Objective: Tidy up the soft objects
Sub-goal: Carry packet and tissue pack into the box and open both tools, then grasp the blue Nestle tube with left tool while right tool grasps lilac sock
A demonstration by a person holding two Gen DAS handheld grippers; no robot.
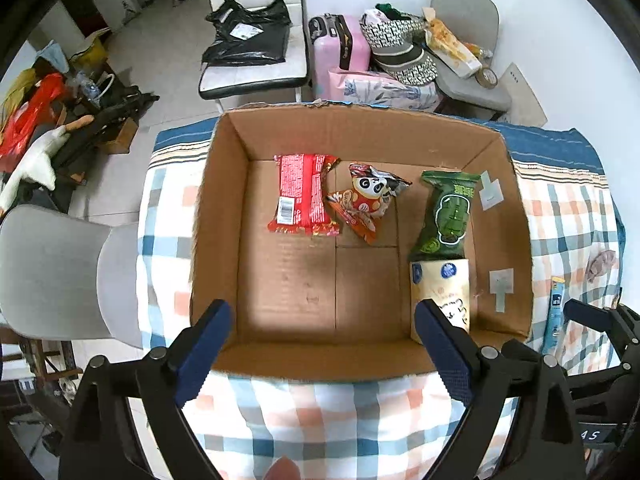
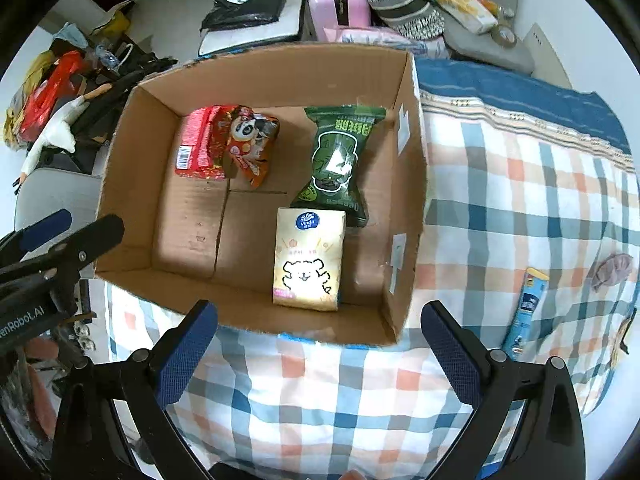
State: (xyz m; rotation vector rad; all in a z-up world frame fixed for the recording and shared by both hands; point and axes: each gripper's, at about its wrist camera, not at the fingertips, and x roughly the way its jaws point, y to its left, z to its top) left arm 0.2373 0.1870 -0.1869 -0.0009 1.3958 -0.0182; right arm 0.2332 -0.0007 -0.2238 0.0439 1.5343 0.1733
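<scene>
A cardboard box (image 1: pixel 224 216) (image 2: pixel 132 168) stands on a checked cloth. Inside lie a red snack packet (image 1: pixel 302 194) (image 2: pixel 198 146), a panda packet (image 1: pixel 366 200) (image 2: pixel 250 142), a green packet (image 1: pixel 448 212) (image 2: pixel 338 160) and a yellow tissue pack (image 1: pixel 444 284) (image 2: pixel 308 258). A blue stick sachet (image 2: pixel 526 306) (image 1: pixel 556 308) lies on the cloth right of the box. My left gripper (image 1: pixel 324 344) is open and empty over the box's near edge. My right gripper (image 2: pixel 320 348) is open and empty just before the box's near edge.
A small grey-pink soft object (image 2: pixel 612 270) (image 1: pixel 600 262) lies on the cloth (image 2: pixel 500 208) at the far right. A grey chair (image 1: pixel 60 272) stands left of the table. Beyond are a white chair with a black bag (image 1: pixel 248 36), a pink suitcase (image 1: pixel 340 52) and floor clutter.
</scene>
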